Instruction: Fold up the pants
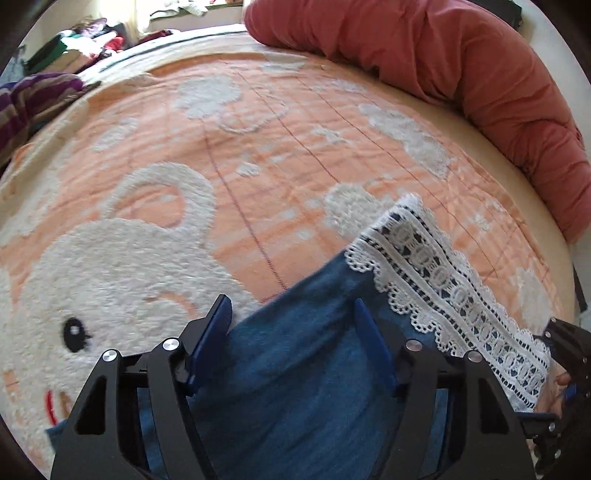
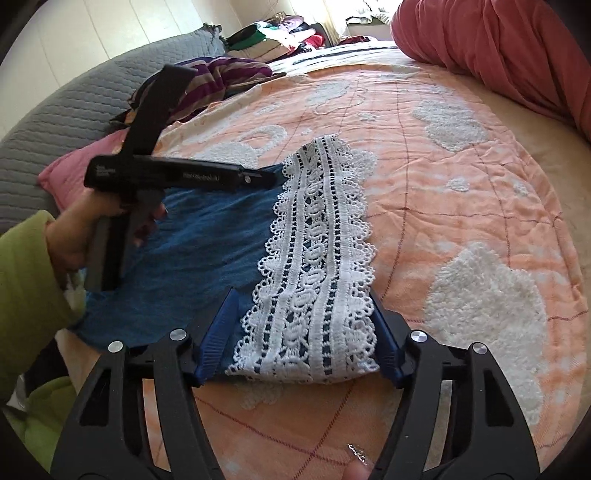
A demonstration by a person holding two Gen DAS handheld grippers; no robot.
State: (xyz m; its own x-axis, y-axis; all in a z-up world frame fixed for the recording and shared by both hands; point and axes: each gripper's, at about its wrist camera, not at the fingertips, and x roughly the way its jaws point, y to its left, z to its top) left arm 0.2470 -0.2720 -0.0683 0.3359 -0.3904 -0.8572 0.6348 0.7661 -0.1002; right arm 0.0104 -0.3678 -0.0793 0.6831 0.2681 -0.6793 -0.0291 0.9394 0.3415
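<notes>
Blue pants [image 2: 207, 236] with a wide white lace hem [image 2: 317, 251] lie on the orange blanket [image 2: 443, 184]. My right gripper [image 2: 303, 321] is open with its jaws wide on either side of the lace hem's near end. My left gripper [image 1: 291, 325] is open over the blue cloth [image 1: 295, 369], with the lace hem [image 1: 436, 273] to its right. In the right wrist view the left gripper [image 2: 271, 179] hovers over the pants' far edge, held by a hand in a green sleeve. Whether any finger touches the cloth I cannot tell.
A red rolled duvet [image 1: 461, 62] lies along the bed's far right side. A purple striped garment [image 2: 221, 81], a pink cloth [image 2: 74, 170] and a grey quilt [image 2: 66, 110] lie at the left. Piled clothes [image 2: 280, 33] sit beyond the bed.
</notes>
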